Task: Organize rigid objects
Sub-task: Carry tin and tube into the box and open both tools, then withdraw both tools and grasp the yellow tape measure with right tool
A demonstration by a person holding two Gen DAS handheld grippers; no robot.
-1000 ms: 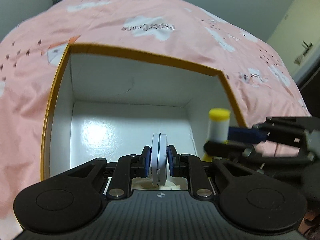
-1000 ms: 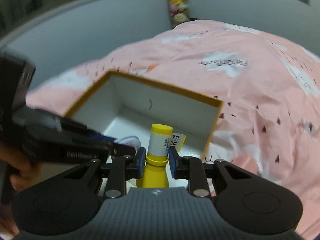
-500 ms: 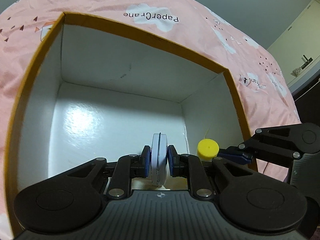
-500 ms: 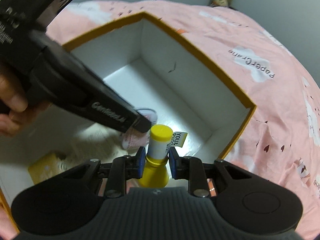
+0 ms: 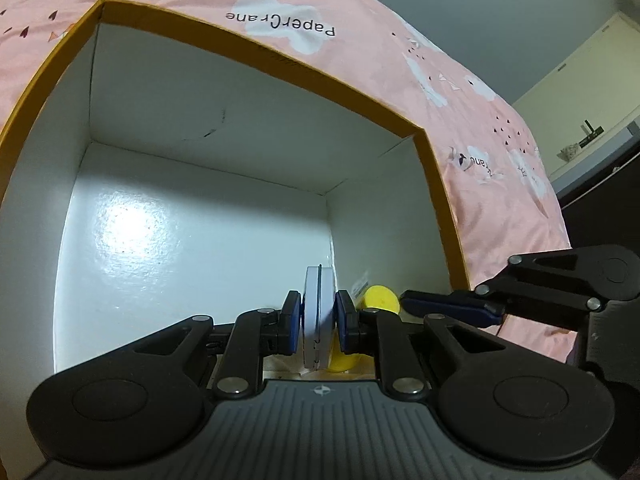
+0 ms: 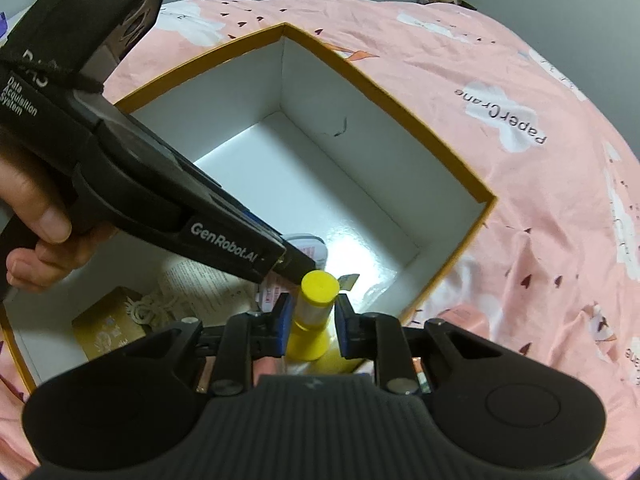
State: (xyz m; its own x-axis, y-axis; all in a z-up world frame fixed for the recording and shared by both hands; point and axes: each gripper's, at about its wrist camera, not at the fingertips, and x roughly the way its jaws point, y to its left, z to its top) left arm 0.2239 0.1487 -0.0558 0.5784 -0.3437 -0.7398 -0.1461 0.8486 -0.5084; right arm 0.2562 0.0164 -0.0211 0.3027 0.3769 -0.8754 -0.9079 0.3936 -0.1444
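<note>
The left tongs [image 5: 319, 316] are clenched on a flat white round case [image 5: 318, 312], which is held on edge between the 2 blue pads [image 5: 292, 320] low inside the box [image 5: 248, 40]. In the right wrist view the case [image 6: 310, 246] is seen only in part, past the tip of the left tongs [image 6: 294, 266], just above the white box floor.

The right tongs [image 6: 310, 322] are set around a yellow bottle [image 6: 314, 320] with a yellow cap and a pale band below it. The bottle stands upright between the blue pads [image 6: 282, 324]; whether the pads press on it or stand slightly off cannot be told. In the left wrist view the bottle's yellow cap [image 5: 380, 300] is seen just right of the case, near the right inner wall of the box, with the right tongs [image 5: 440, 306] reaching in over the rim.

The box [image 6: 400, 104] is white inside with an orange-yellow rim. At its near left corner a brown-gold packet [image 6: 108, 328] and a printed paper sheet [image 6: 200, 284] are lying on the floor. The left tool is gripped by a hand [image 6: 36, 232]. The box rests on a bed covered by a pink sheet [image 6: 540, 200] printed with white clouds.
</note>
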